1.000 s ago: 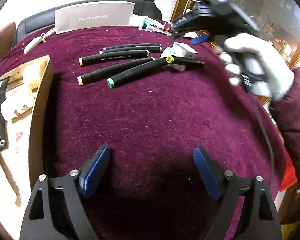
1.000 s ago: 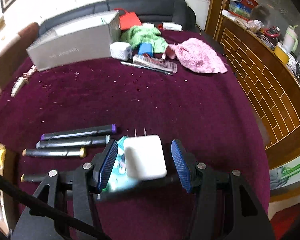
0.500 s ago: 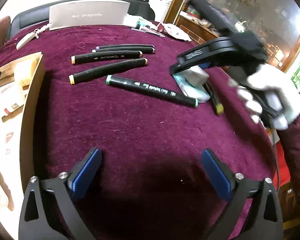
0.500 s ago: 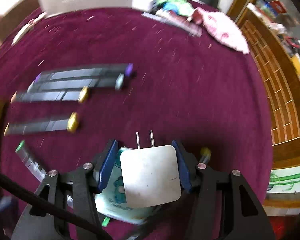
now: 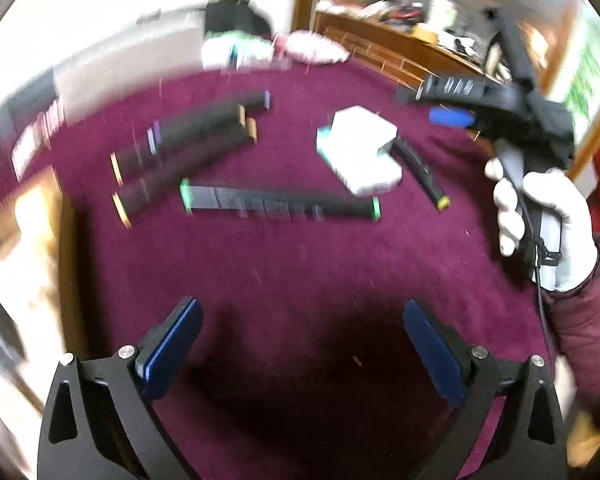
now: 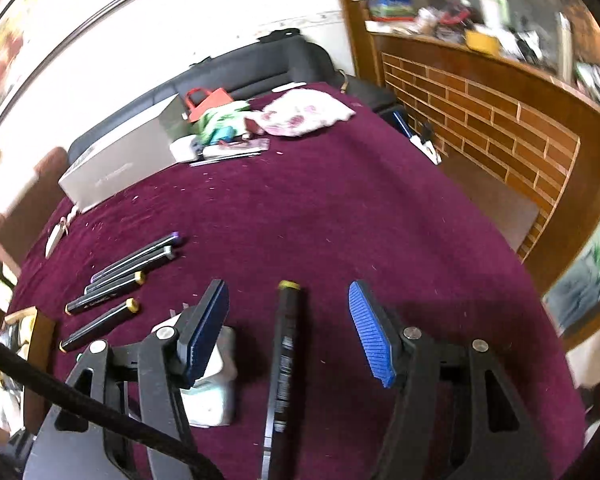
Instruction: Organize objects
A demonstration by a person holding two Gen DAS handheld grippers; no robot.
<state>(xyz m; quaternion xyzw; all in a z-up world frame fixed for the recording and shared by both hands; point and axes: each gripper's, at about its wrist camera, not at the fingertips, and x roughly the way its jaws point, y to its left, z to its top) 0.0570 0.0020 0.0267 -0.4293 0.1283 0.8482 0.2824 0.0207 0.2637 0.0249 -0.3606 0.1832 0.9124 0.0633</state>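
Both grippers empty above the maroon tablecloth

The right gripper hovered with jaws apart over the yellow-capped marker; the white charger lay just left of that marker on a teal packet. The left gripper, jaws wide apart, held nothing, well short of the green-capped marker.

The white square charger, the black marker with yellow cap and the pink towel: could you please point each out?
White square charger (image 5: 360,136): left wrist view, top face.
Black marker with yellow cap (image 6: 286,344): right wrist view, mid-barrel.
Pink towel (image 6: 304,114): right wrist view, centre of cloth.
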